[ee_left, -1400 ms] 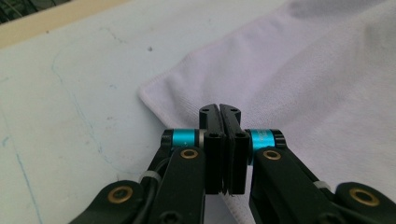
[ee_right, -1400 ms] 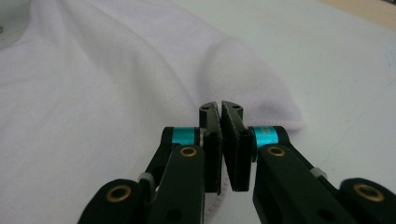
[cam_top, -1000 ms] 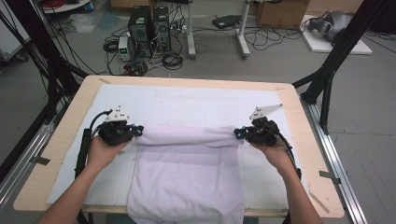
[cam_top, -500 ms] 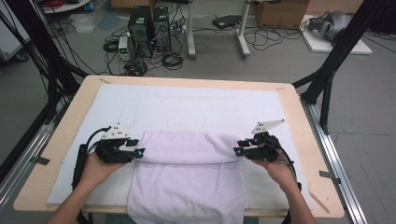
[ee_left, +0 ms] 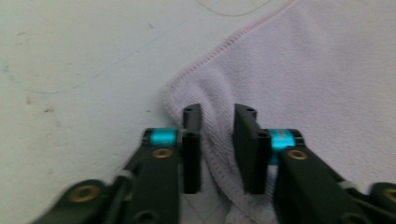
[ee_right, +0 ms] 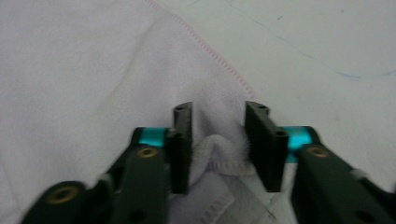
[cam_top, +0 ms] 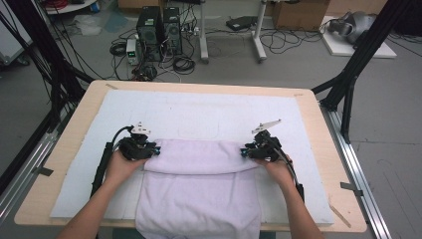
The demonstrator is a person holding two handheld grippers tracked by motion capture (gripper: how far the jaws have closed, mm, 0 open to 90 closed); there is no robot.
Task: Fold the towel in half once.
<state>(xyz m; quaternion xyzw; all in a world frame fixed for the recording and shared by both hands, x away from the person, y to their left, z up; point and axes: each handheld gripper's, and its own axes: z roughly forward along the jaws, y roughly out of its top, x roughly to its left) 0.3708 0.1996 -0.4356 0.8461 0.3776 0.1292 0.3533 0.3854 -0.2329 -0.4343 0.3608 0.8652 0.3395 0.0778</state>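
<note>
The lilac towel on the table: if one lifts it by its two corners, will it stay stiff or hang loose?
Probably loose. The lilac towel already bunches into soft folds between the left tongs and the right tongs. Its near edge droops over the table, so the middle would likely sag. It seems light, and its looped pile should resist slipping.

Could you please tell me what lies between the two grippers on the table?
The folded far edge of the lilac towel spans the whole stretch from the left gripper to the right gripper, as the high view shows.
</note>
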